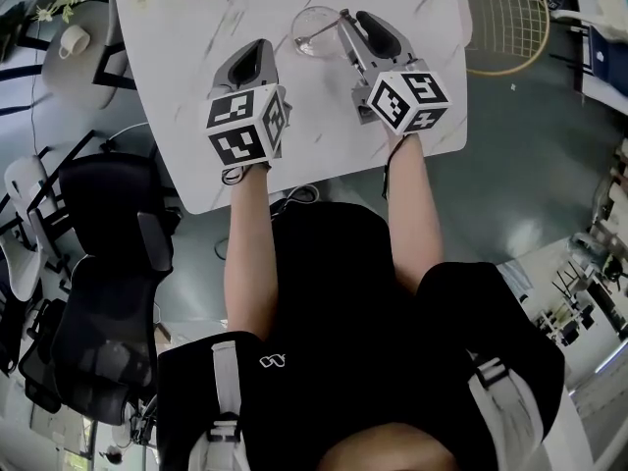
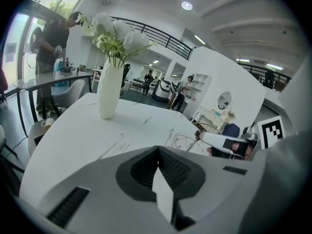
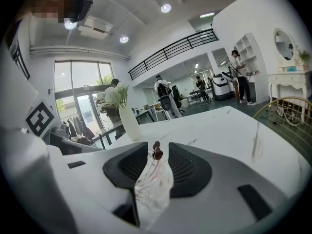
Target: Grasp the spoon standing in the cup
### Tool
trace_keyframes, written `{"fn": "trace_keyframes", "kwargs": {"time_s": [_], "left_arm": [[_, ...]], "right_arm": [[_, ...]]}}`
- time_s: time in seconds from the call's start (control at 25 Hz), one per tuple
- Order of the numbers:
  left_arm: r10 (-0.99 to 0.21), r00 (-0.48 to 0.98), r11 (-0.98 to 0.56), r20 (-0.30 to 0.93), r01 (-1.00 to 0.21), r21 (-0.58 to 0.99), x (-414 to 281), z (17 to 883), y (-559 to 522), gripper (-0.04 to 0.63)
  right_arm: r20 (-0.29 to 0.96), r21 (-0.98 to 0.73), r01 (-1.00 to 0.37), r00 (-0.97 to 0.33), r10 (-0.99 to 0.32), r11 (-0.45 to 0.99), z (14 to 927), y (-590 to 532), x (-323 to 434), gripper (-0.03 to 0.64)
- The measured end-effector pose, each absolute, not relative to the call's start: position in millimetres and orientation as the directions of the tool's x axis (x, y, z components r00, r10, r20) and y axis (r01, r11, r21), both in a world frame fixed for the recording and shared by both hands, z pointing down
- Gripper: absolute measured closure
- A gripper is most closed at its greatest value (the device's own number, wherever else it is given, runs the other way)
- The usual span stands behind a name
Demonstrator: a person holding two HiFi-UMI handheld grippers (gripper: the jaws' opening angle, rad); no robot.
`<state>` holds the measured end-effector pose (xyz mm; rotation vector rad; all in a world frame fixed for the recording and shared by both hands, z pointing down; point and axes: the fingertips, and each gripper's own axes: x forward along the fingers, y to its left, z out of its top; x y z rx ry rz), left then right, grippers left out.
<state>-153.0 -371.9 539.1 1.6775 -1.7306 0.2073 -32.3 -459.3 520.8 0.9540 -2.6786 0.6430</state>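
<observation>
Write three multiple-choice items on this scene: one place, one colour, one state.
1. Where is the cup?
A. before the right gripper
B. on a chair
C. on the floor

2. What colour are the flowers?
A. red
B. white
C. blue

3. How are the left gripper's jaws?
A. together
B. wide apart
C. on the spoon

Answers:
1 A: the cup and its spoon stand on the table between the right gripper's open jaws.
2 B: white blooms fill the vase.
3 A: its pads meet with nothing between them.
</observation>
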Motion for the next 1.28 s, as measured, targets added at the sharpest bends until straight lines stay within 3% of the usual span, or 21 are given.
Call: {"fn": "trace_keyframes", "kwargs": {"time_s": [0.16, 0.44, 0.64, 1.28], "left_arm": [[-0.803, 0.09, 0.155, 0.589, -0.923, 0.352, -155, 545, -373, 0.58], [-0.804, 0.093, 0.151, 0.587, -0.923, 0.354, -158, 543, -378, 0.58], [-0.81, 0.099, 0.143, 0.578, -0.922, 0.359, -154, 539, -378, 0.58], [-0.905, 0.065, 0.079, 0.42, -0.945, 0.316, -138, 470, -364, 0.58]], "right_arm": [[0.366, -0.333, -0.635, -0.768, -0.525, 0.697, 530, -460, -38, 0.477], [0.372, -0.324, -0.642, -0.761, -0.531, 0.695, 532, -457, -40, 0.558], [0.345, -0.308, -0.65, -0.757, -0.555, 0.695, 519, -456, -38, 0.566], [0.146, -0.298, -0.657, -0.748, -0.647, 0.692, 431, -430, -6, 0.569]]}}
